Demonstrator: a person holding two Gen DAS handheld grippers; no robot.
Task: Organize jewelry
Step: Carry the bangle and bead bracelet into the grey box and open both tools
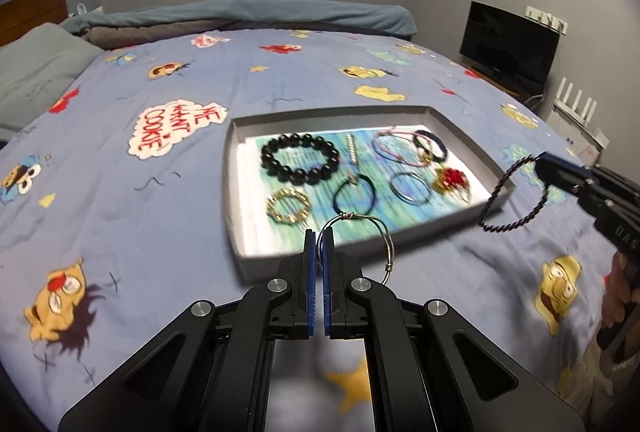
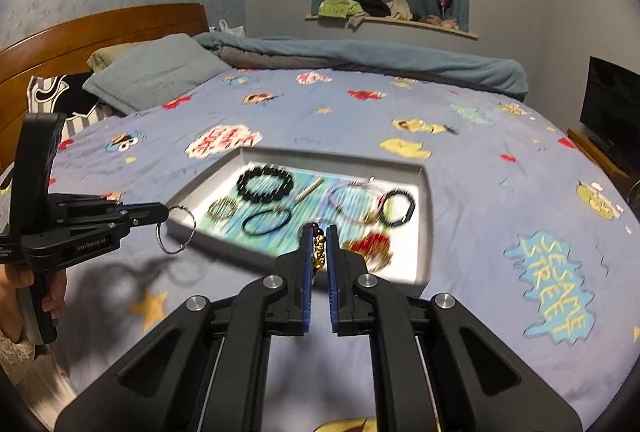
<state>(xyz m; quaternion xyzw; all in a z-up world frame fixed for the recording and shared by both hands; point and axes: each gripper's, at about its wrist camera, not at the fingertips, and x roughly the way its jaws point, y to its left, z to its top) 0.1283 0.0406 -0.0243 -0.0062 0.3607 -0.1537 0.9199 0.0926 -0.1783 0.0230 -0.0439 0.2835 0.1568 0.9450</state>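
The silver wire bangle (image 1: 362,238) is pinched at its upper left arc between the nearly closed pads of the left gripper (image 1: 319,232); the loop hangs to the right of the fingers, its plane roughly facing the camera, just above the near edge of the grey tray (image 1: 240,188) at centre frame. The right gripper (image 2: 319,232) is clenched on a dark beaded bracelet (image 1: 516,192) with a gold charm wedged between its pads; in the left wrist view the bracelet dangles as a tall oval at right of frame, over the tray's near right corner. Judgement: the tray lies straight ahead of both sets of fingers, so both pieces need only a short forward carry and a release; the left gripper appears nearer to open floor in the tray's lower middle. The tray already holds a black bead bracelet (image 1: 299,157), a gold chain bracelet (image 1: 288,206), thin black cord loops (image 1: 355,194), pink cords and a red ornament (image 1: 452,179), laid apart on a printed liner. The tray rests on a soft blue cartoon-print bedspread (image 1: 120,216), which may give under pressure. Pillows sit upper left, a dark monitor (image 1: 508,46) upper right, and a curtained window ledge with clothes at top centre.
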